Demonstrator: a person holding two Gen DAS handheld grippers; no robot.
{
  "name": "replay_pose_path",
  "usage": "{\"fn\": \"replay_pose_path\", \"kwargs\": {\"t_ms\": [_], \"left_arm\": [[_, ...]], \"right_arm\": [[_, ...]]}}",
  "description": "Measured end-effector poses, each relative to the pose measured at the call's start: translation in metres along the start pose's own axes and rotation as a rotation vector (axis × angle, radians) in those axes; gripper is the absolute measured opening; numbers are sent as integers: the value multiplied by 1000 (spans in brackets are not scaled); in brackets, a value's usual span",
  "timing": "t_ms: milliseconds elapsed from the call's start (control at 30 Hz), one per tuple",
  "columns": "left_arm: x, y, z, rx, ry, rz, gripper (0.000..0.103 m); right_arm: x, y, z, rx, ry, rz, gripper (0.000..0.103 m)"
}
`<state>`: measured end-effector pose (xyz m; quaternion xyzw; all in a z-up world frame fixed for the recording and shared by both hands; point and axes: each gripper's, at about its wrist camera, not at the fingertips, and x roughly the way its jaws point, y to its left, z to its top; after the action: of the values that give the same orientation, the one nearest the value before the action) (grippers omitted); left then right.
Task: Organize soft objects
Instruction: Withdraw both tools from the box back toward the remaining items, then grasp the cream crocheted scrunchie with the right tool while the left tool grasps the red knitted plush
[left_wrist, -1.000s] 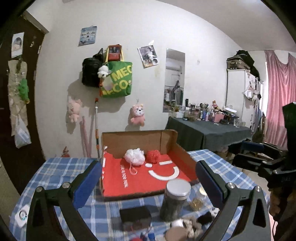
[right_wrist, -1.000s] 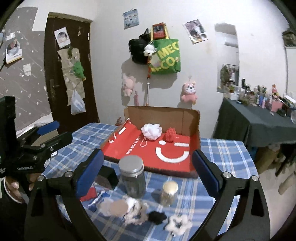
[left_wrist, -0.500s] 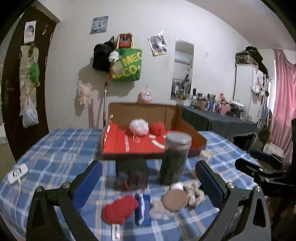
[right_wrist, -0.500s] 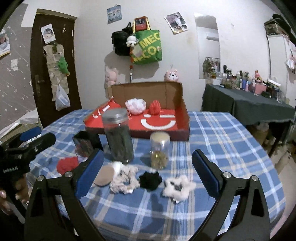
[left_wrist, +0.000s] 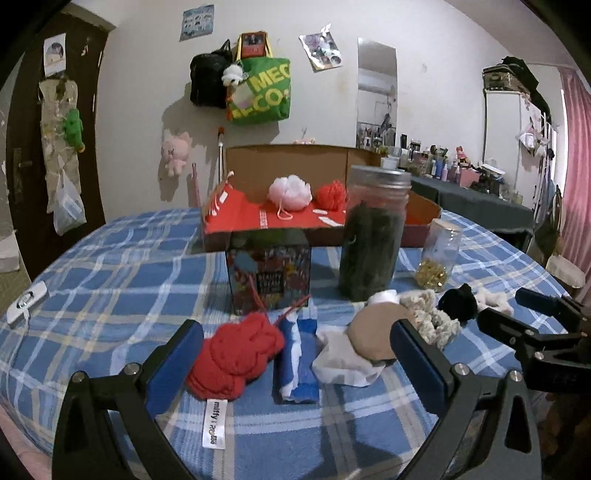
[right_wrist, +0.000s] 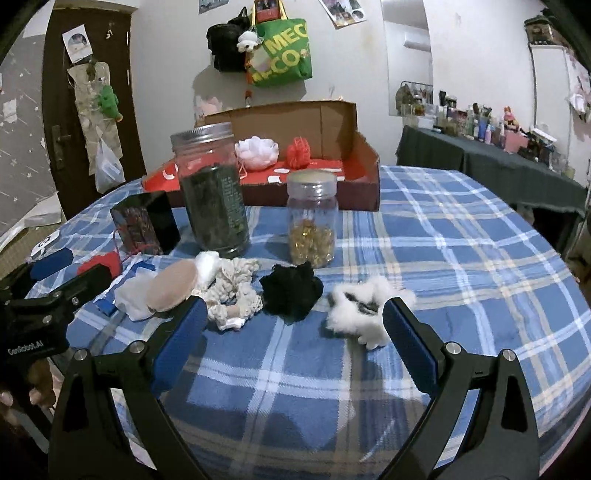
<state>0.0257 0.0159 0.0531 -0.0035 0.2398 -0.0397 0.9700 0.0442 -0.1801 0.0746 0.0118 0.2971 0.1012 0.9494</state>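
Soft objects lie in a loose row at the near edge of the worktop (right_wrist: 461, 229): a red knitted piece (left_wrist: 236, 354), a beige puff (right_wrist: 171, 284), a cream scrunchie (right_wrist: 232, 291), a black scrunchie (right_wrist: 291, 290) and a white fluffy scrunchie (right_wrist: 364, 308). Both the left gripper (left_wrist: 295, 358) and the right gripper (right_wrist: 291, 341) stand wide open and empty. The pieces nearly touch, so a closing gripper could pinch two at once, and a careless reach toward the red cardboard box (right_wrist: 364, 173) might topple the tall dark jar (right_wrist: 214, 199) or the small jar (right_wrist: 312, 221)

left hand-held gripper (left_wrist: 295, 360): jaws apart, empty | red knit piece (left_wrist: 236, 356) by left finger | blue cloth (left_wrist: 297, 360) between
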Motion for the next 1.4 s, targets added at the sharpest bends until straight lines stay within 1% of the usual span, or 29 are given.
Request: {"fn": "replay_pose_path", "kwargs": {"t_ms": [167, 300, 467, 567, 633, 667, 700, 733, 767, 800, 833, 867, 900, 967, 1000, 1033, 1100, 1267, 1400], "left_arm": [[6, 8, -2, -20, 17, 6, 103], [10, 19, -1, -31, 30, 22, 103], [18, 37, 0, -42, 74, 43, 103], [24, 44, 1, -34, 101, 40, 99], [27, 47, 1, -25, 115, 42, 94], [29, 47, 1, -20, 125, 40, 91], [33, 48, 0, -16, 141, 32, 84], [37, 49, -1, -15, 157, 26, 76], [40, 49, -2, -16, 171, 22, 71], [42, 50, -3, -22, 182, 9, 57], [44, 52, -4, -36, 187, -12, 50], [46, 53, -4, -42, 201, -33, 49], [47, 52, -5, -43, 214, -45, 47], [44, 50, -5, -34, 202, -46, 45], [42, 49, -4, -28, 195, -50, 44], [39, 47, -3, -22, 185, -55, 44], [31, 44, 1, -12, 161, -56, 44], [13, 30, 14, 25, 95, -95, 44], [14, 24, 16, 27, 104, -113, 44]], "right_arm": [[3, 0, 0, 7, 5, 14, 97], [7, 5, 1, 10, 10, 55, 97], [15, 17, 2, -7, 18, 113, 97], [21, 27, 2, -26, 26, 136, 94], [25, 32, 2, -43, 35, 137, 82], [27, 35, 1, -55, 36, 129, 80], [28, 38, 1, -69, 34, 121, 74], [29, 39, 1, -78, 33, 119, 61], [30, 40, 1, -82, 39, 126, 51], [33, 41, 1, -79, 55, 145, 41], [35, 42, 0, -84, 68, 151, 41], [35, 43, 0, -97, 64, 144, 40], [34, 44, -1, -108, 60, 140, 34], [32, 43, -1, -103, 53, 161, 31], [30, 43, -1, -100, 44, 163, 25], [26, 42, 0, -96, 28, 166, 23], [22, 41, 3, -94, 15, 176, 22], [16, 41, 6, -97, -6, 187, 22], [10, 40, 8, -99, -28, 193, 21]]}}
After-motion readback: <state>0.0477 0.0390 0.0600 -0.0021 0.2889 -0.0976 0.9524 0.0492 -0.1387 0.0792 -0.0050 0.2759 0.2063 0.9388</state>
